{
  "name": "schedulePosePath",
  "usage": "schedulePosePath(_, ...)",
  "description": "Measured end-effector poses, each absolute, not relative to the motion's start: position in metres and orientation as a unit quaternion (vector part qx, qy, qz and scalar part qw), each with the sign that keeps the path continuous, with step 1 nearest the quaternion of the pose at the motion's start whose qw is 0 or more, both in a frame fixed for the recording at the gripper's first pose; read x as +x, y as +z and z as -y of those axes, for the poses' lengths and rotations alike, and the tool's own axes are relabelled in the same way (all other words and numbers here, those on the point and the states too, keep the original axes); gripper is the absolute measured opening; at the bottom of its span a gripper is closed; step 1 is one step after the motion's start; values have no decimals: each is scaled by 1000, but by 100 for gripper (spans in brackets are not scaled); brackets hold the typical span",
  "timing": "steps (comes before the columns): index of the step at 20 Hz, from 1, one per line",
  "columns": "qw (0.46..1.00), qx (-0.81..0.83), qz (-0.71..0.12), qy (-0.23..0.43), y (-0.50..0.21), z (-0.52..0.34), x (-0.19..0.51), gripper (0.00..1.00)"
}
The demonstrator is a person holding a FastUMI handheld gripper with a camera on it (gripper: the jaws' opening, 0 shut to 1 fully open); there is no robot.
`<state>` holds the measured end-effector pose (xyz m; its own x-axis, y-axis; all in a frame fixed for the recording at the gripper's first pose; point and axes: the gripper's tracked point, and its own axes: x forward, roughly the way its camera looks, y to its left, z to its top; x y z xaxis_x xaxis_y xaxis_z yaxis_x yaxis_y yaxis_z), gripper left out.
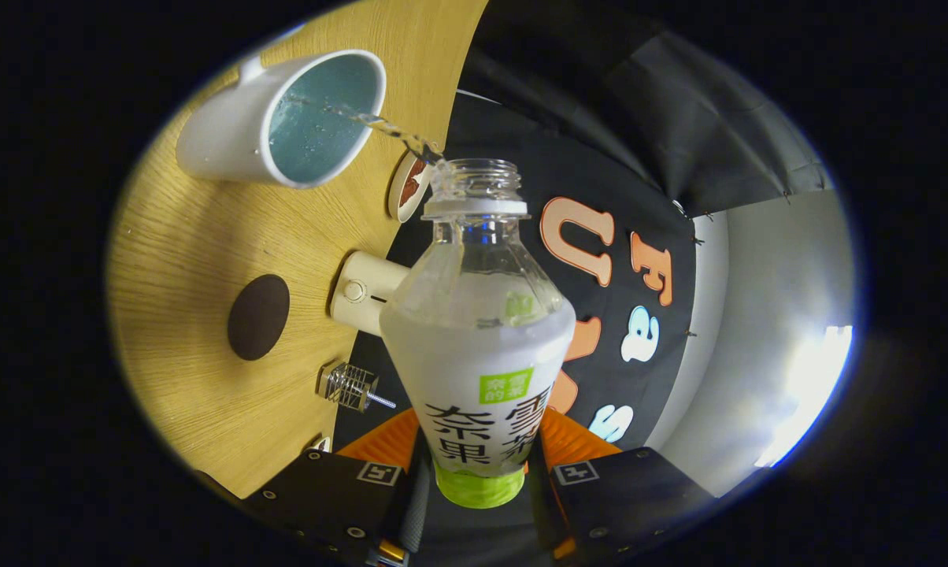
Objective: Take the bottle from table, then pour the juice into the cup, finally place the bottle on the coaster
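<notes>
While I tip the bottle (478,331), my hand-held gripper (478,480) is clamped on its lower body, a finger on either side. Its long axis runs away from the fingers, open mouth toward the cup (242,130) on the surface (198,260), a thin stream landing inside. Pickup is done, pouring is underway; the dark coaster (258,316), beside the cup, waits bare.
</notes>
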<state>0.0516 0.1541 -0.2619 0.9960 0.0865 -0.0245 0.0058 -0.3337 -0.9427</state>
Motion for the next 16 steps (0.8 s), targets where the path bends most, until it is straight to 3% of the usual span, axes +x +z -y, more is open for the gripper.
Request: schedulePosePath(16,542,-837,30,70,-264,-174,55,56)
